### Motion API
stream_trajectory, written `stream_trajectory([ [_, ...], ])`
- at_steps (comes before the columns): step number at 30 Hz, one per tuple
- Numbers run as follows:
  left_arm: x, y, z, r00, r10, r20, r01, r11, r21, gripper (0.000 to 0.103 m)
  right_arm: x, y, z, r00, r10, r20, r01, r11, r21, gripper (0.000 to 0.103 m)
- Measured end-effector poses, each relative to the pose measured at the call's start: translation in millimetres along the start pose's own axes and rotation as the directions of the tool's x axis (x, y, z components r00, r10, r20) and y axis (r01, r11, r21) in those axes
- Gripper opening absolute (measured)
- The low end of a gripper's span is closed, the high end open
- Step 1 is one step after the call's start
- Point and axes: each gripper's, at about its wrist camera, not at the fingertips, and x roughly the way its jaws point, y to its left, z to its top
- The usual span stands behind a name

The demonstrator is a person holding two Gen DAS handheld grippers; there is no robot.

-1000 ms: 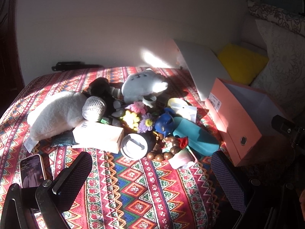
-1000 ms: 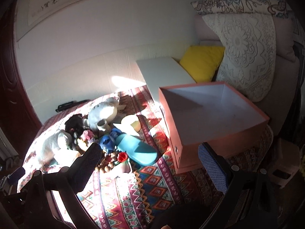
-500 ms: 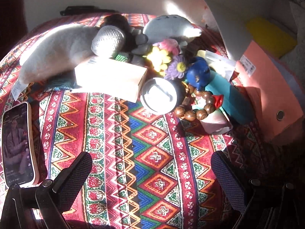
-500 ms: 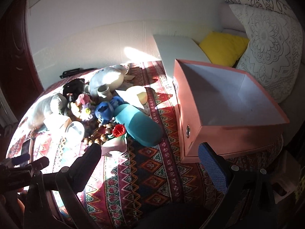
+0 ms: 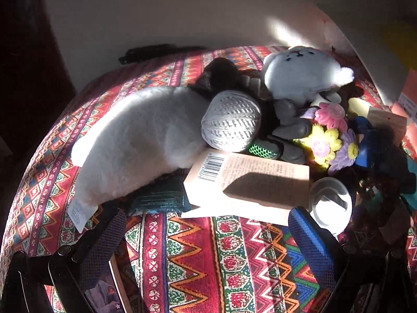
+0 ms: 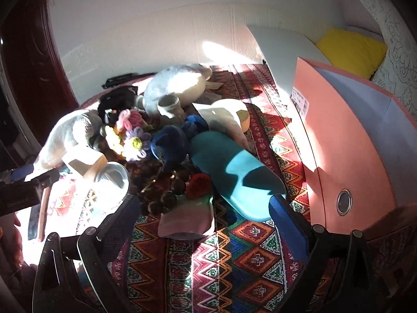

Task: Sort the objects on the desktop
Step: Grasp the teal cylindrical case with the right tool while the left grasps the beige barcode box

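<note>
A heap of objects lies on a patterned cloth. My left gripper (image 5: 208, 232) is open, low over the cloth just in front of a cream carton with a barcode (image 5: 247, 180). Behind the carton lie a white plush (image 5: 140, 140), a grey knitted ball (image 5: 230, 124), a pale blue plush (image 5: 299, 75) and crochet flowers (image 5: 328, 135). My right gripper (image 6: 206, 221) is open, close to a pink cup lying on its side (image 6: 186, 219), a teal slipper (image 6: 234, 172), dark wooden beads (image 6: 166, 198) and a blue toy (image 6: 170, 146).
An open salmon-pink box (image 6: 346, 140) stands at the right with its white lid (image 6: 284, 49) behind it. A phone (image 5: 109, 294) lies under the left gripper's left finger. A white round lid (image 5: 329, 204), yellow cushion (image 6: 351, 49) and wall lie around.
Both grippers have moved forward and down toward the heap. The left one now sits just short of the cream carton, and the phone has slid under its left finger.
</note>
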Motion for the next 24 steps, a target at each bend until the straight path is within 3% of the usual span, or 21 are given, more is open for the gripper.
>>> stream_trajectory([
  [3, 13.0, -10.1, -9.3, 0.996, -0.077, -0.053, 0.078, 0.997, 0.014, 0.102, 20.9, -4.4, 7.2, 0.997, -0.051, -0.061, 0.049, 0.998, -0.030, 0.096],
  [6, 25.0, -17.8, -10.5, 0.991, -0.106, -0.084, 0.107, 0.994, 0.010, 0.102, 40.9, -13.1, 18.4, 0.986, -0.133, -0.105, 0.126, 0.989, -0.074, 0.096],
  [11, 40.2, -14.9, 8.1, 0.978, -0.187, -0.090, 0.175, 0.976, -0.130, 0.102, 68.0, -23.0, 33.6, 0.968, -0.198, -0.153, 0.180, 0.976, -0.120, 0.096],
  [15, 59.8, -6.2, 25.8, 0.982, -0.170, -0.087, 0.142, 0.955, -0.261, 0.102, 84.2, -28.8, 42.2, 0.958, -0.224, -0.180, 0.200, 0.969, -0.144, 0.097],
  [19, 82.4, -10.5, 31.3, 0.972, -0.201, -0.126, 0.151, 0.934, -0.322, 0.103, 89.3, -32.7, 38.3, 0.953, -0.219, -0.211, 0.192, 0.971, -0.143, 0.099],
  [21, 87.1, -15.2, 30.3, 0.969, -0.196, -0.149, 0.142, 0.940, -0.311, 0.103, 92.6, -34.6, 37.6, 0.952, -0.208, -0.226, 0.181, 0.974, -0.137, 0.099],
  [24, 89.6, -14.9, 23.3, 0.974, -0.129, -0.187, 0.076, 0.961, -0.267, 0.103, 91.8, -36.9, 37.3, 0.952, -0.192, -0.237, 0.165, 0.978, -0.130, 0.095],
])
